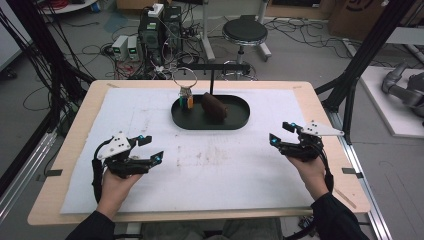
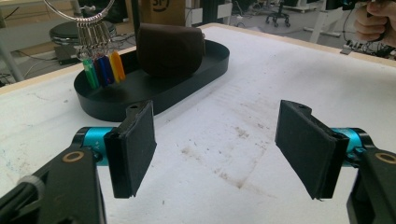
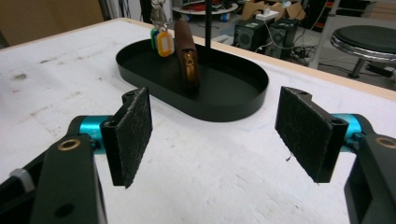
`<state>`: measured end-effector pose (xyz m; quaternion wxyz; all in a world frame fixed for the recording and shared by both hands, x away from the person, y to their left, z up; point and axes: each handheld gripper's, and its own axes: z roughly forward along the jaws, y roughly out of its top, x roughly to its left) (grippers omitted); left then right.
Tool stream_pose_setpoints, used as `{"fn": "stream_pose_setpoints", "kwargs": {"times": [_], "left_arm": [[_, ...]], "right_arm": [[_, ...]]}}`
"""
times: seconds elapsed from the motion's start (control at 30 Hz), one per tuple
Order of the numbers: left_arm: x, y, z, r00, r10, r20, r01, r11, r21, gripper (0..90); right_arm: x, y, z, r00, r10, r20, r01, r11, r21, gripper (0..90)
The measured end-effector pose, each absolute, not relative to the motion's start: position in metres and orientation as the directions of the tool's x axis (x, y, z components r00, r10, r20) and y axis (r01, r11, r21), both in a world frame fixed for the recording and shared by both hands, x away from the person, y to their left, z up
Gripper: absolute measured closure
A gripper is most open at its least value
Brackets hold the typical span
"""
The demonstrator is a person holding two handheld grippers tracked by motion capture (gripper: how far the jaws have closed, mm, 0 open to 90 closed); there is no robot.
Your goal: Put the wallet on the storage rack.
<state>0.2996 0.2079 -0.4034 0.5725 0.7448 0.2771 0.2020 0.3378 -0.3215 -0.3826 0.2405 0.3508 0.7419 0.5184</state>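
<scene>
Brown pouch (image 1: pixel 214 106) upright, lengthwise diag. in tray (image 1: pixel 241 120)

Left gripper (image 1: pixel 148 148) and right gripper (image 1: pixel 282 133) both gape wide, seemingly hovering low, each hand-held.

Black grippers (image 1: pixel 146 148), teal accents, dark sleeves (image 1: pixel 340 217).

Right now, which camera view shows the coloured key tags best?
The left gripper view: the key tags hang large and face-on, green, blue and orange. In the right gripper view the key tags overlap; in the high view the key tags are tiny.
</scene>
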Motion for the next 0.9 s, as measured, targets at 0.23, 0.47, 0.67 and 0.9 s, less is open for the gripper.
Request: {"fn": "stream_pose_setpoints", "kwargs": {"times": [0.23,0.47,0.67,0.9], "left_arm": [[0.301,0.208,-0.405,0.765,0.644,-0.017,0.185,-0.195,0.963,28.6],[0.300,0.208,-0.405,0.766,0.643,-0.013,0.182,-0.197,0.963,28.6],[0.300,0.208,-0.405,0.764,0.645,-0.011,0.183,-0.201,0.962,28.6],[0.300,0.208,-0.404,0.764,0.646,-0.009,0.181,-0.201,0.963,28.6]], "right_arm": [[0.336,-0.332,-0.382,-0.620,0.784,0.014,0.277,0.202,0.939,27.7],[0.338,-0.336,-0.383,-0.612,0.791,0.018,0.288,0.202,0.936,27.5],[0.338,-0.336,-0.383,-0.615,0.788,0.015,0.284,0.203,0.937,27.5],[0.338,-0.336,-0.383,-0.614,0.789,0.017,0.286,0.203,0.936,27.5]]}}
